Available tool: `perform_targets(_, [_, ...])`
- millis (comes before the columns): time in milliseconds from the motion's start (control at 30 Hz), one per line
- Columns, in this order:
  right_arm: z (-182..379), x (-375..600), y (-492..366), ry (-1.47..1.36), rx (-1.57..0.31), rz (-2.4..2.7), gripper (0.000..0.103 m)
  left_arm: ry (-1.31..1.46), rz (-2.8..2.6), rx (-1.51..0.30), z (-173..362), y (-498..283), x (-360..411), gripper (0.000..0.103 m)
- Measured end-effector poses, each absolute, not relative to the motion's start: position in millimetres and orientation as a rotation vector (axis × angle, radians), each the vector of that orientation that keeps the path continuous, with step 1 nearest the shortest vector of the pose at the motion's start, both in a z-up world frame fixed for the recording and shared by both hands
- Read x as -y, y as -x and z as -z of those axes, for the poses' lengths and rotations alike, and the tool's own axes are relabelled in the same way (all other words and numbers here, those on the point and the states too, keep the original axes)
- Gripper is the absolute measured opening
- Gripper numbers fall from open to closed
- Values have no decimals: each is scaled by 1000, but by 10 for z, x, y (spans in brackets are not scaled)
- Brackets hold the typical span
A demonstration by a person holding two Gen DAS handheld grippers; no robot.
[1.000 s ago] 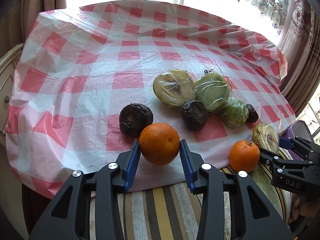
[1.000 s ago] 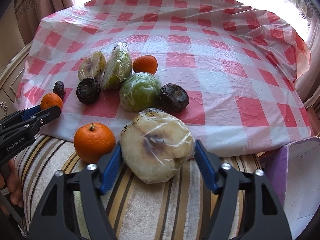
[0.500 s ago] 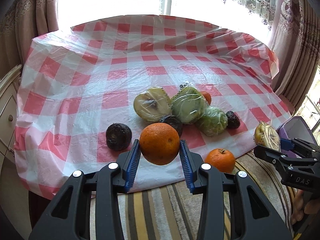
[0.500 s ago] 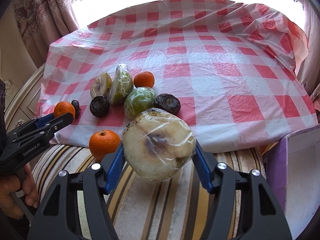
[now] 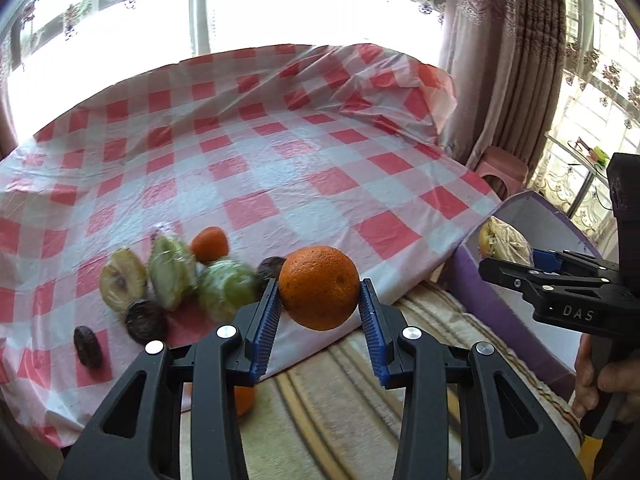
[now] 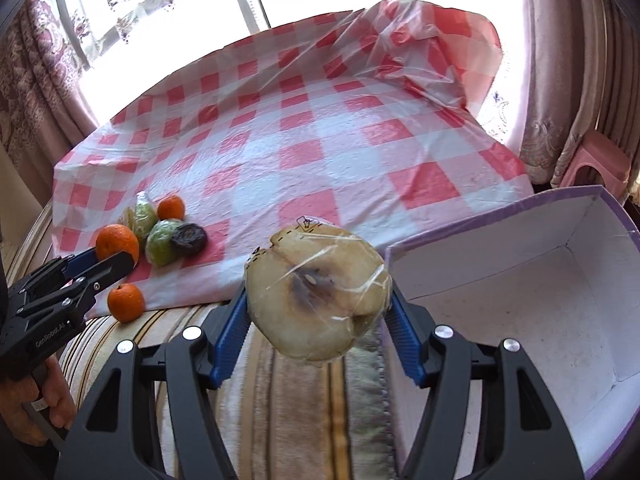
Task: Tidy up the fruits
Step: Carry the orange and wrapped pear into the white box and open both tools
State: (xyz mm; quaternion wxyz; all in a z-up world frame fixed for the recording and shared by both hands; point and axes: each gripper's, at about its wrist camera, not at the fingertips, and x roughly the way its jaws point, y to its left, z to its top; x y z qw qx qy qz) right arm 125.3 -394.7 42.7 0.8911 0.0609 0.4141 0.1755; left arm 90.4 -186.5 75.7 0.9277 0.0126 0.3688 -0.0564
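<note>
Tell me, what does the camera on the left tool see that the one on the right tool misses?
Only the left view shows the flat dark fruit lying alone on the checked cloth, left of the pile. Only the right view shows the white inside of the purple box, with nothing in it. Both show the orange gripped in the left gripper, the wrapped half fruit in the right gripper, and the fruit pile.

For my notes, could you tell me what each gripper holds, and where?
Left gripper: orange, pinched at its sides. Right gripper: wrapped fruit half, by its edges.
</note>
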Motion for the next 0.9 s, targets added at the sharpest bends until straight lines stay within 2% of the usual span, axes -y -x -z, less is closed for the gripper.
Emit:
perform_targets(267, [-213, 4721, -1484, -204, -880, -180, 64, -140, 337, -741, -712, -1210, 2962, 38])
perform_targets(500, [-18, 5128, -1685, -273, -946, -100, 64, -255, 469, -836, -404, -1407, 3683, 38])
perform_targets(900, [350, 5444, -2129, -163, -1086, 34, 65, -491, 483, -1012, 279, -1648, 4279, 38])
